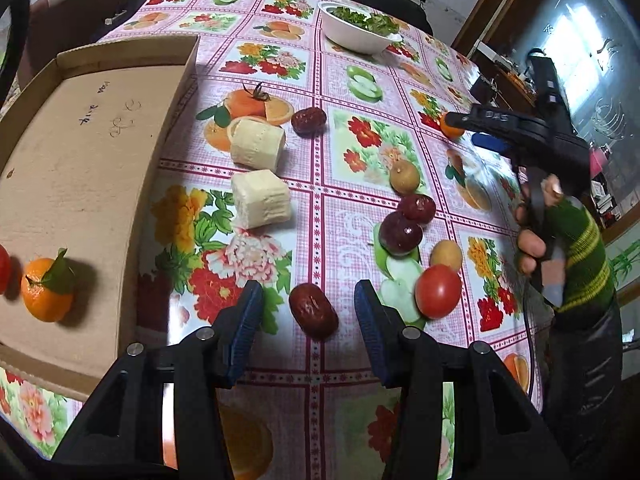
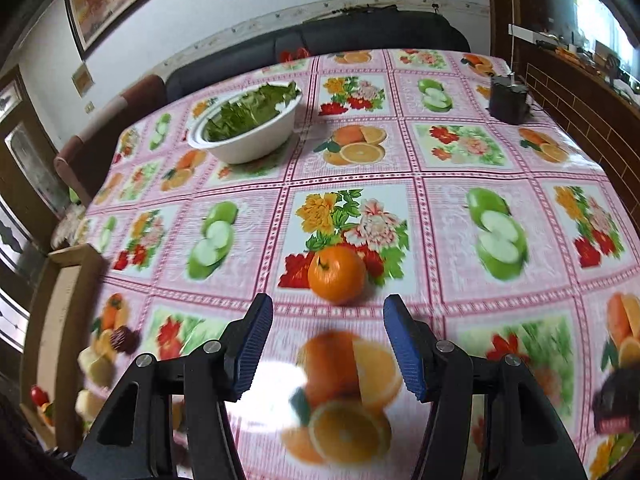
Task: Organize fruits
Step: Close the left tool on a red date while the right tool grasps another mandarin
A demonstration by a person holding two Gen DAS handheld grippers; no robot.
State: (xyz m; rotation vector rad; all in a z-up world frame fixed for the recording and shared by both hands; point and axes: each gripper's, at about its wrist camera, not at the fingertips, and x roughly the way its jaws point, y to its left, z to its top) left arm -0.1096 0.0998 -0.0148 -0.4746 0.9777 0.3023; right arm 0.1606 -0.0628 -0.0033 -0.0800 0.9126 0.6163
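In the left wrist view my left gripper (image 1: 310,314) is open and points down at the table, with a dark red date (image 1: 313,312) lying between its fingertips, untouched by the pads. At the left a cardboard box (image 1: 80,152) holds a leafy orange (image 1: 48,290). Loose on the cloth are two banana pieces (image 1: 258,148), another date (image 1: 308,120), a tomato (image 1: 438,290) and dark plums (image 1: 400,234). In the right wrist view my right gripper (image 2: 328,310) is open and holds nothing. A loose orange (image 2: 337,274) sits on the table just beyond its tips.
A white bowl of greens (image 2: 248,128) stands toward the far side of the table. A dark container (image 2: 508,100) sits at the far right corner. Small brown fruits (image 1: 405,176) lie near the plums. The person's striped sleeve (image 1: 580,256) is at the right edge.
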